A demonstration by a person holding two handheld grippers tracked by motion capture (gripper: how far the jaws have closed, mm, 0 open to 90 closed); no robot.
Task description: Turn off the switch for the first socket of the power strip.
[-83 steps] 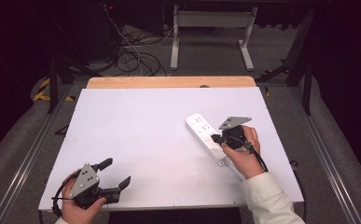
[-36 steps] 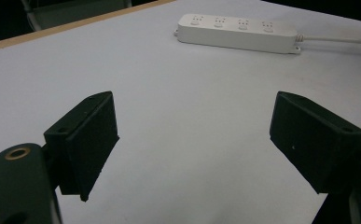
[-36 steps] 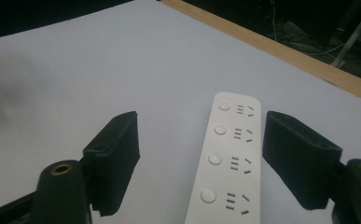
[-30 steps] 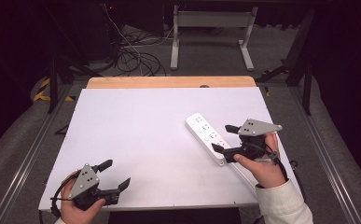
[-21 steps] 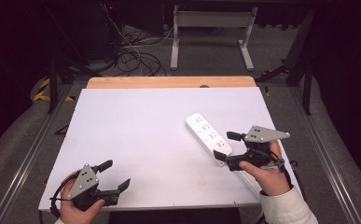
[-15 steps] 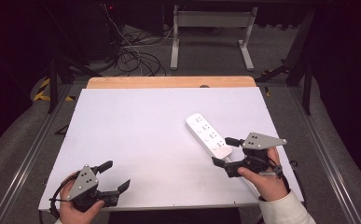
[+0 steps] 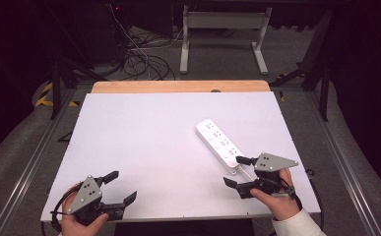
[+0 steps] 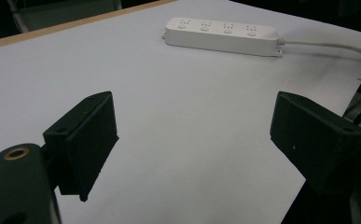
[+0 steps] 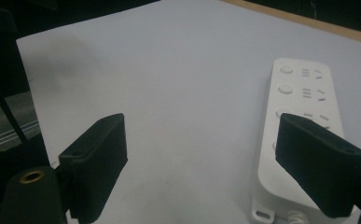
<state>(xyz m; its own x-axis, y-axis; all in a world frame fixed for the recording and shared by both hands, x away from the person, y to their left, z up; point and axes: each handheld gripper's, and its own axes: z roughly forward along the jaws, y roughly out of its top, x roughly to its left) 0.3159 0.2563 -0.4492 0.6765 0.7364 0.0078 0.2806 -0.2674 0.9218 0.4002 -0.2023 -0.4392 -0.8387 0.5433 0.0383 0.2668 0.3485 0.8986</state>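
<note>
White power strip (image 7: 221, 144) lies diagonally on the white surface (image 7: 143, 137); its cord leaves the near end, partly hidden behind the right gripper (image 7: 238, 172). Left gripper (image 7: 120, 188) and right gripper: jaws spread, empty.

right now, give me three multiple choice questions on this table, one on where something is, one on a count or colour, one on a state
1. Where does the power strip lie on the white table?
A. right half, near the right tongs
B. left front corner
C. on the floor

2. What colour is the power strip?
A. black
B. white
C. orange

3. What state are the left tongs in?
A. shut on the power strip
C. shut on a cable
B. open, holding nothing

Answers: 1 A, the high view shows it on the right half just ahead of the right tongs. 2 B, its body is white in the left gripper view too. 3 B, the jaws stand wide apart with bare table between them.
</note>
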